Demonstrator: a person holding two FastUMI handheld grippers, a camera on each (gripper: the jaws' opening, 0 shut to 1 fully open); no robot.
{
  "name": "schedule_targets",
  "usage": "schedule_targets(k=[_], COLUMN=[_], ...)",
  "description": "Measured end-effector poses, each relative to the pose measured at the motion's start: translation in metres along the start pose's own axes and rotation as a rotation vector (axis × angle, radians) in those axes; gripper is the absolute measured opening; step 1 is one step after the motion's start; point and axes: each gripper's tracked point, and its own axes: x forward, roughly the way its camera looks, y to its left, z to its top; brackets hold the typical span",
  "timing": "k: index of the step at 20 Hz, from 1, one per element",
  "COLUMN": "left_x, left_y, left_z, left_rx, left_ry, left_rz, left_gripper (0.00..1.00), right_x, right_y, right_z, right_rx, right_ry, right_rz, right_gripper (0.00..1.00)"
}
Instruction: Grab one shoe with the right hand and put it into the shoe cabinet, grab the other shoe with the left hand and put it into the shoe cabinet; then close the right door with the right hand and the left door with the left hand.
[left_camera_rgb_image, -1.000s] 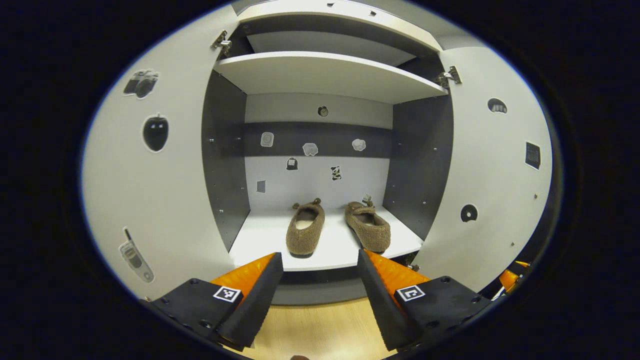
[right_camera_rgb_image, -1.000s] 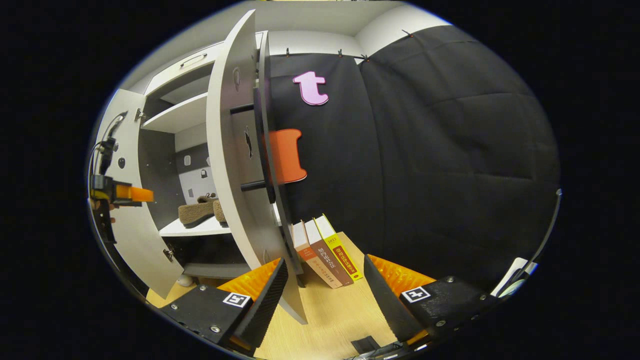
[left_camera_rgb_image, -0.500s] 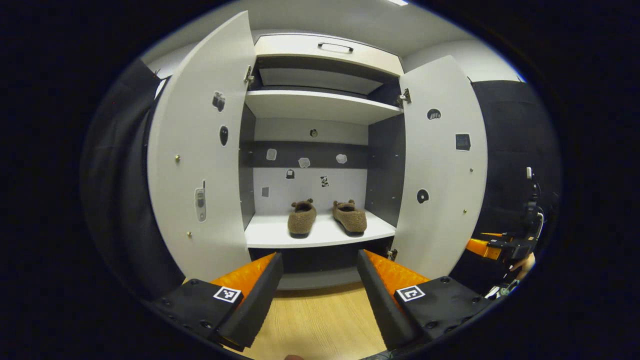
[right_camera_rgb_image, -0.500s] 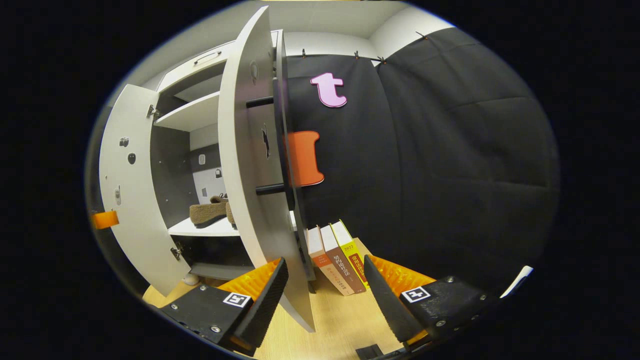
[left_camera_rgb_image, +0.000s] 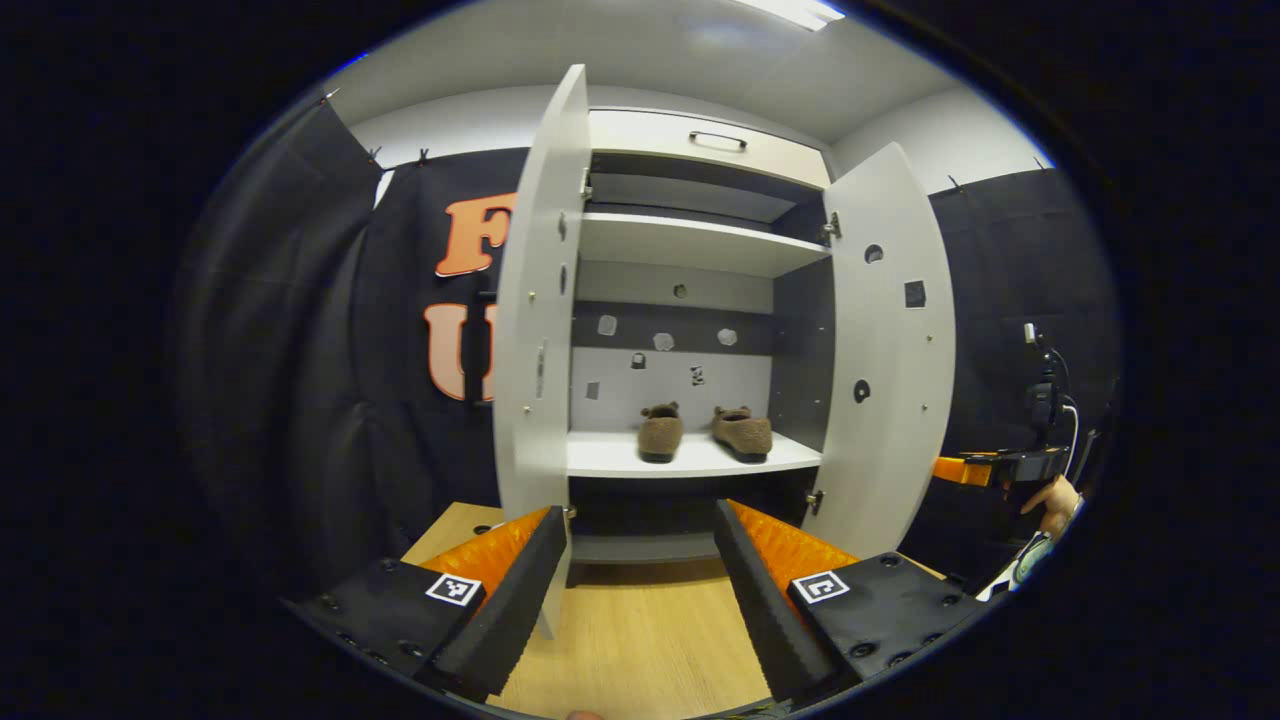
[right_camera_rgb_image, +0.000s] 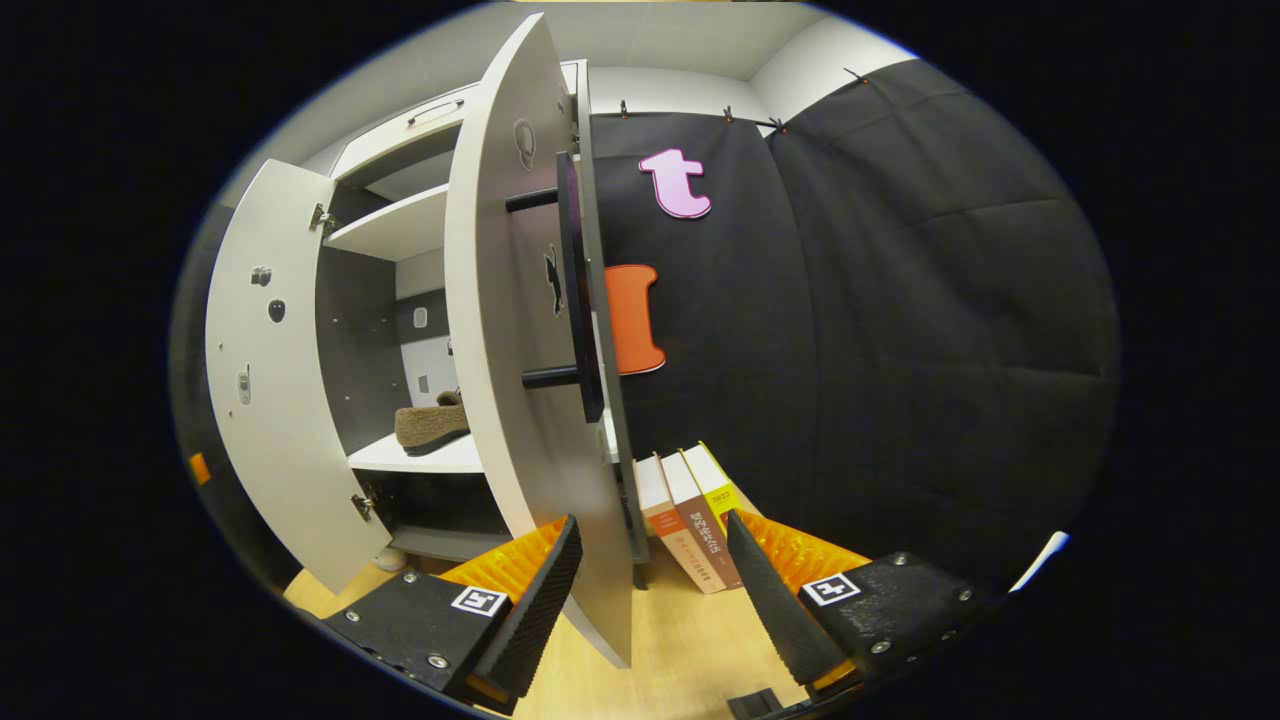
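It was a staged recording booth dressed as a home hallway: black cloth walls (right_camera_rgb_image: 900, 300) clipped up along a white room wall, a pale wood-grain floor (left_camera_rgb_image: 640, 640), a tall white shoe cabinet with grey inner panels (left_camera_rgb_image: 690, 240) decorated with small stickers, and three upright books (right_camera_rgb_image: 690, 515) standing beside it.

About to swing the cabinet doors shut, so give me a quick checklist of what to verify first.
1. Both shoes on the shelf, inside the cabinet: ok.
2. Shoes clear of the shelf's front edge: ok, by the left gripper view.
3. Right gripper empty and open: ok.
4. Left gripper empty and open: ok.
5. Right door between the right fingers, not yet pressed: ok.
6. Books clear of the right door's swing: cannot tell.
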Motion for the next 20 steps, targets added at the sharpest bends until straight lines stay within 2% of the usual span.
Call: schedule_targets(k=[3,7,8,13,19,20], left_x=[-0.003,-0.007,-0.005,0.003,0.027,0.031], left_y=[0.036,0.075,0.081,0.112,0.121,0.121], left_z=[-0.016,-0.030,-0.030,-0.040,-0.046,-0.048], left_rx=[-0.022,-0.043,-0.042,-0.011,-0.020,-0.025], left_ry=[0.028,0.047,0.047,0.061,0.069,0.069], left_rz=[0.084,0.156,0.164,0.220,0.211,0.205], left_gripper=[0.97,0.97,0.99,0.97,0.99,0.97], right_x=[0.004,0.013,0.017,0.019,0.020,0.022], right_y=[0.029,0.084,0.088,0.085,0.090,0.094], right_z=[-0.003,-0.018,-0.022,-0.022,-0.022,-0.022], right_rx=[-0.004,-0.024,-0.005,0.049,-0.016,-0.014], right_ry=[0.000,0.032,0.039,0.032,0.017,0.022], right_rz=[0.033,0.140,0.139,0.120,0.105,0.113], right_gripper=[0.92,0.92,0.92,0.93,0.93,0.93])
